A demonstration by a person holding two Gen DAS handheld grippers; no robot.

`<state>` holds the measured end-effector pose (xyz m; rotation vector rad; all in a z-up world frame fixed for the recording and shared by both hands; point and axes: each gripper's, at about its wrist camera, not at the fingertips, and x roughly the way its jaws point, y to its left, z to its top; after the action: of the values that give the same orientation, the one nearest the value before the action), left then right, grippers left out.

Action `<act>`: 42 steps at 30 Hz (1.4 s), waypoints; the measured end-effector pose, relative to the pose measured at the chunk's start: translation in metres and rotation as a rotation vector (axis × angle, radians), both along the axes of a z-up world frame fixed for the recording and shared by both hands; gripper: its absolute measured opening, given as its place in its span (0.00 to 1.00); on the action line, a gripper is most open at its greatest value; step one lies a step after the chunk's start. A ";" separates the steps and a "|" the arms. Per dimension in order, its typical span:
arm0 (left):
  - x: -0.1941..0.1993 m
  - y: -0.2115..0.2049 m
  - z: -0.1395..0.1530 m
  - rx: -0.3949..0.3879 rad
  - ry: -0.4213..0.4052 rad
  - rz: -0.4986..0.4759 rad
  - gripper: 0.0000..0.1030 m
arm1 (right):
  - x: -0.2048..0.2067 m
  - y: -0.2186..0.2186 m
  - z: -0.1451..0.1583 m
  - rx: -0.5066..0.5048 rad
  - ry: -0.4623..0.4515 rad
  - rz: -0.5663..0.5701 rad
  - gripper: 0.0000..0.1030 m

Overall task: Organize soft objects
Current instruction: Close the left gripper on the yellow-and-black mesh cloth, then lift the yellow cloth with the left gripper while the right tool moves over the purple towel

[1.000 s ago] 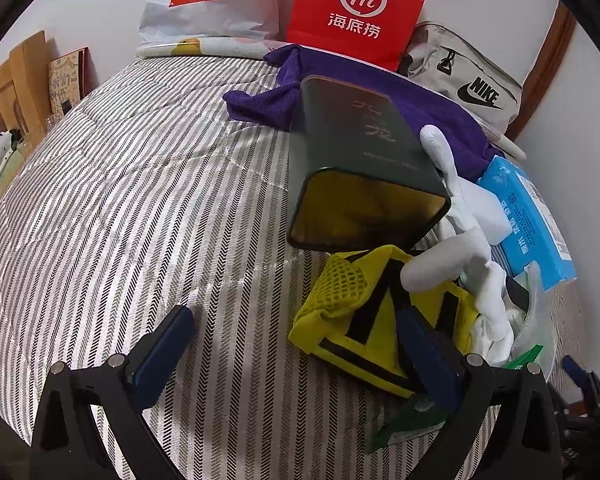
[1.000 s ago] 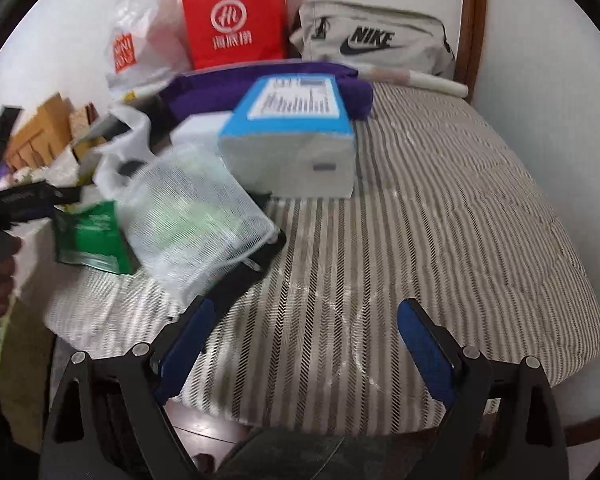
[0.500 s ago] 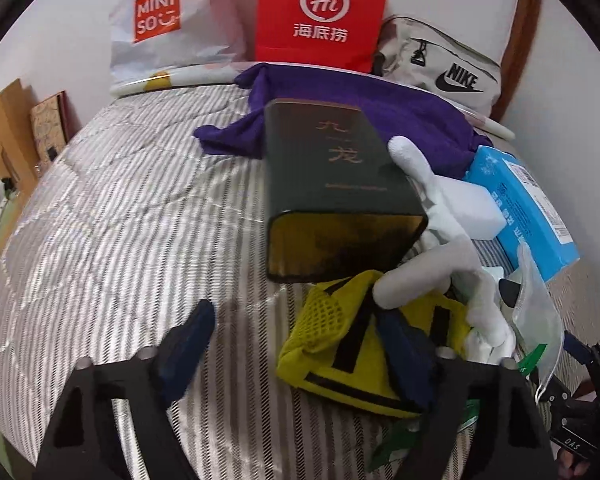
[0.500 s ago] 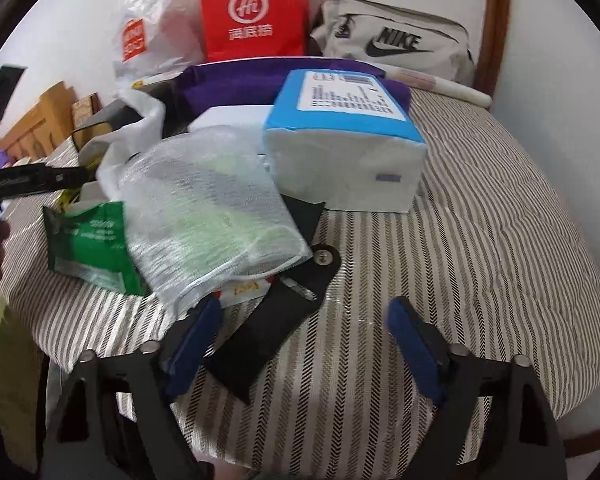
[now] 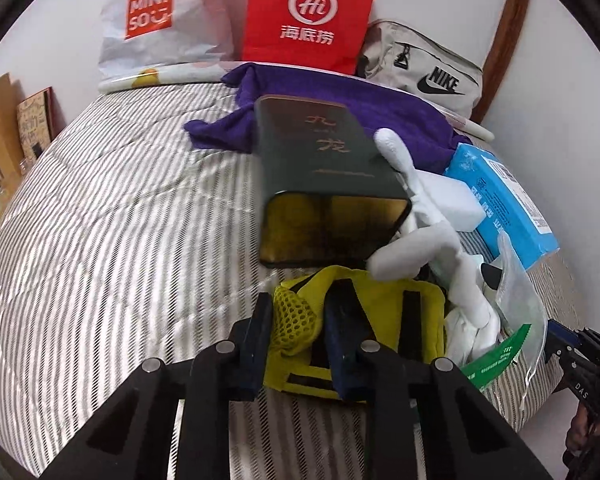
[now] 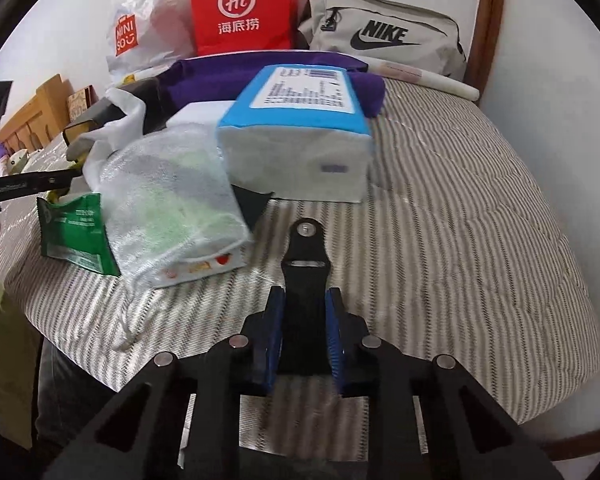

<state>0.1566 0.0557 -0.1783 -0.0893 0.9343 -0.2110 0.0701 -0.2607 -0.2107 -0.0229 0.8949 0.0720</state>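
On the striped bed [image 5: 112, 216], near edge: the left tool [image 5: 298, 344] has just been closing, and its blue pads now pinch the mesh corner of a yellow pouch [image 5: 364, 308] with black straps. Just beyond the pouch lies a dark green tin [image 5: 324, 172] on its side, its gold-lined mouth facing the camera; a white plush toy [image 5: 416, 236] lies against the tin's right side, touching the pouch. A purple cloth [image 5: 340, 100] is spread behind the tin.

Right wrist view: the right tool [image 6: 306, 336] has likewise just been closing, and its pads press on either side of a black strap [image 6: 306, 276] that runs away from the camera toward a blue tissue pack [image 6: 300, 136]. To the left of the strap lie a clear mesh bag [image 6: 168, 200] and a green packet [image 6: 76, 232], the bag overlapping the packet.

Far edge, against the wall: a white Miniso bag [image 5: 156, 20], a red paper bag [image 5: 308, 12] and a grey Nike bag [image 6: 384, 36], side by side from left to right.
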 end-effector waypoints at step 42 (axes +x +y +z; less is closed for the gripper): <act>-0.039 0.060 0.057 -0.023 -0.100 0.157 0.23 | -0.001 -0.009 0.050 0.089 -0.139 -0.019 0.22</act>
<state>0.1177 0.1160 -0.1210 -0.1711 0.8216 -0.0802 0.0694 -0.2693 -0.1607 0.0627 0.7522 0.0915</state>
